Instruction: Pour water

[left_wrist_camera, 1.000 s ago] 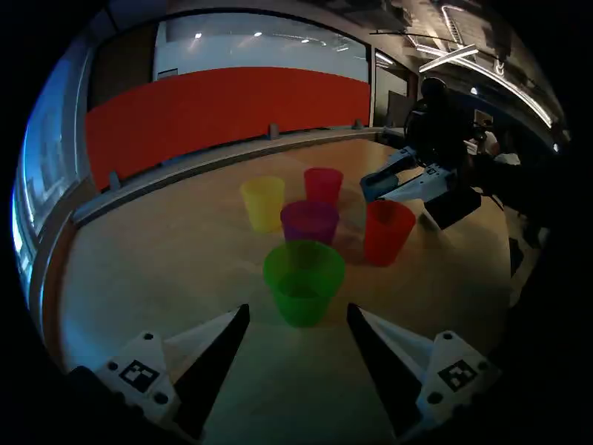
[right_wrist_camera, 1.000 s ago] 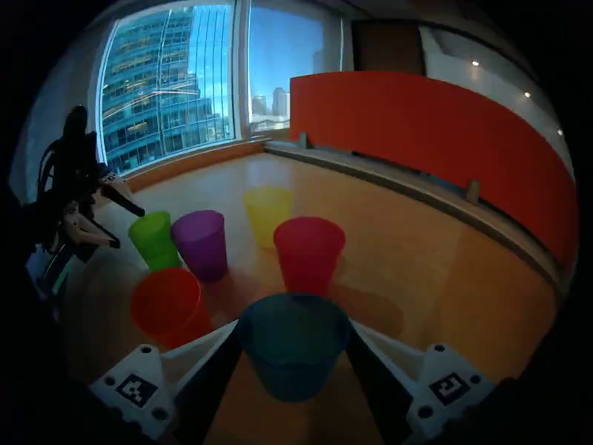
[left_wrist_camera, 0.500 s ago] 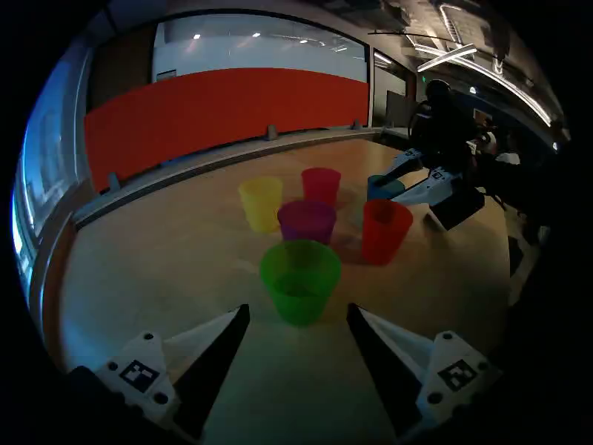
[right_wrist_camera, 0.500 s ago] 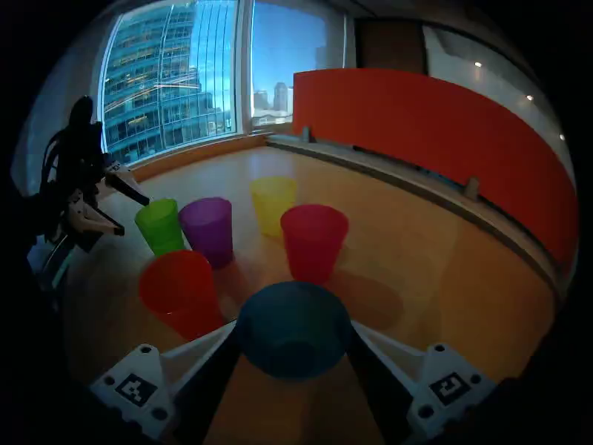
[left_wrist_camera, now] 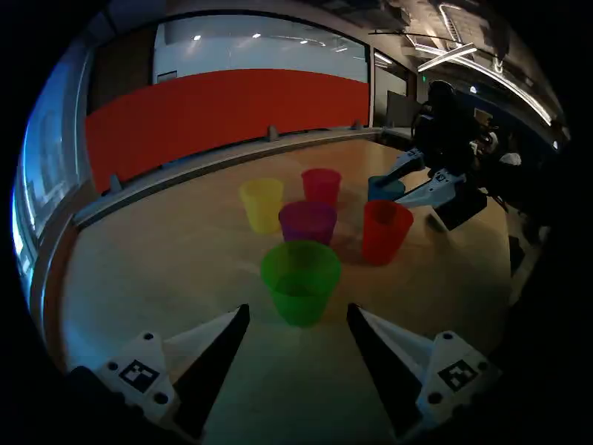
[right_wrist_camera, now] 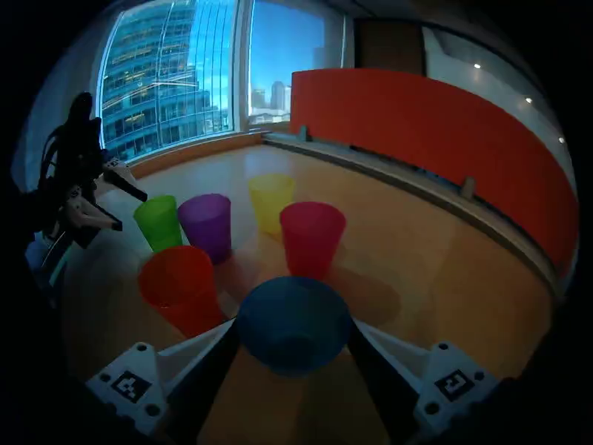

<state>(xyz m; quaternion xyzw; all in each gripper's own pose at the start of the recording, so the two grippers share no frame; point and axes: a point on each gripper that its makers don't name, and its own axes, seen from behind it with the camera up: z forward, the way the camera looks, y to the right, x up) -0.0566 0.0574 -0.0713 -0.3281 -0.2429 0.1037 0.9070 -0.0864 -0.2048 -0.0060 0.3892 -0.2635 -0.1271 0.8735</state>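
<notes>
My right gripper [right_wrist_camera: 293, 334] is shut on a blue cup [right_wrist_camera: 293, 323], lifted off the table and tipped forward so its base faces the camera. Beyond it stand a red cup [right_wrist_camera: 180, 288], a pink cup [right_wrist_camera: 311, 236], a purple cup [right_wrist_camera: 205, 225], a yellow cup [right_wrist_camera: 270, 200] and a green cup [right_wrist_camera: 158, 221]. My left gripper [left_wrist_camera: 296, 326] is open just in front of the green cup [left_wrist_camera: 300, 280], with nothing between its fingers. From there the right gripper [left_wrist_camera: 411, 182] holds the blue cup [left_wrist_camera: 385, 189] above and behind the red cup [left_wrist_camera: 385, 231].
The cups stand on a wooden table [left_wrist_camera: 170, 252] bounded by a long orange partition [left_wrist_camera: 222, 111] at the far side. Large windows [right_wrist_camera: 170, 81] lie beyond the table's other edge. The left gripper [right_wrist_camera: 93, 200] and the hand holding it show at the left of the right gripper view.
The right gripper has raised the blue cup and tipped it further forward, so its mouth no longer shows. The left gripper has stayed almost still.
</notes>
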